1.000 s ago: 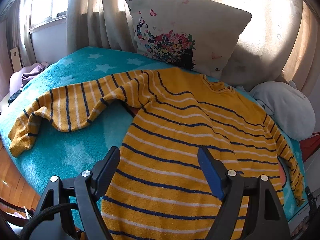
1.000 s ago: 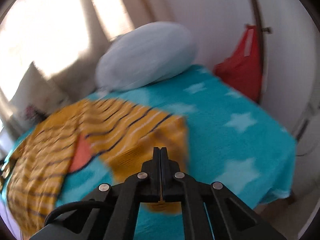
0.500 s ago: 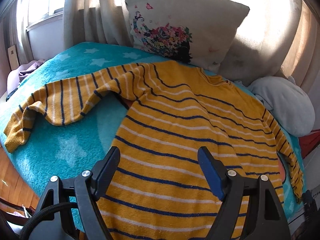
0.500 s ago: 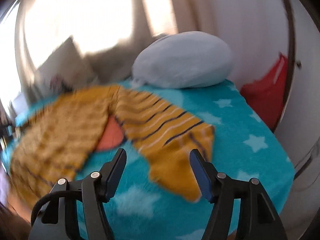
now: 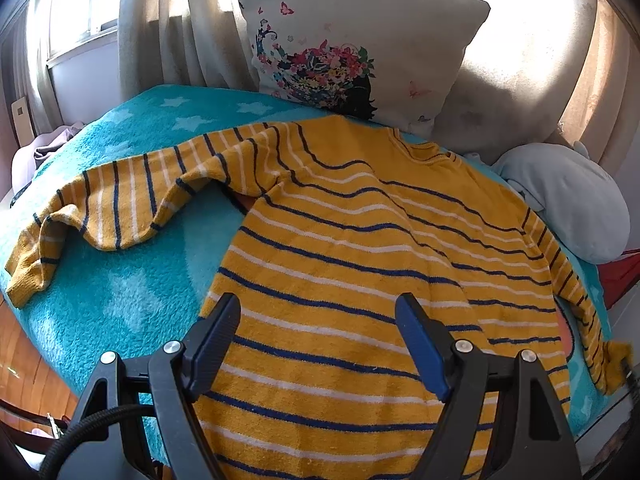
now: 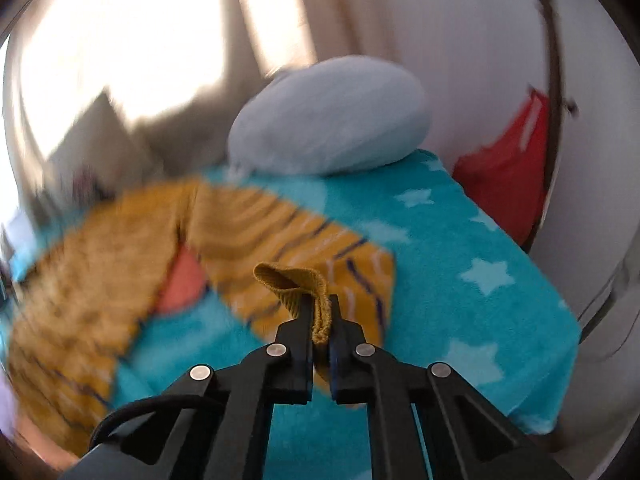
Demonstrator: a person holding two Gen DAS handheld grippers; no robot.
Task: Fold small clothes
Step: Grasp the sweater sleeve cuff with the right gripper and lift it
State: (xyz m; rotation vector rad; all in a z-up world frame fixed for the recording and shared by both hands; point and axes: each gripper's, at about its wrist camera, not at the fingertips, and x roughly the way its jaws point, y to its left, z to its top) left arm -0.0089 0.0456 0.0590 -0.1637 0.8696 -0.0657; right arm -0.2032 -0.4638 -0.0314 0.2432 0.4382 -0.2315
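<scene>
Pinching only a cuff edge

Left view: the left gripper hovers spread apart over the sweater, flat on the blanket.

Right view: the right gripper is clamped on the cuff; so thin a bite could slip mid-fold.

text: none legible in either view | labels, brands, numbers, signs: none | nearest thing to a mark — a printed picture of flowers and butterflies on the white pillow, with no lettering | right wrist view — blurred, nothing readable
</scene>
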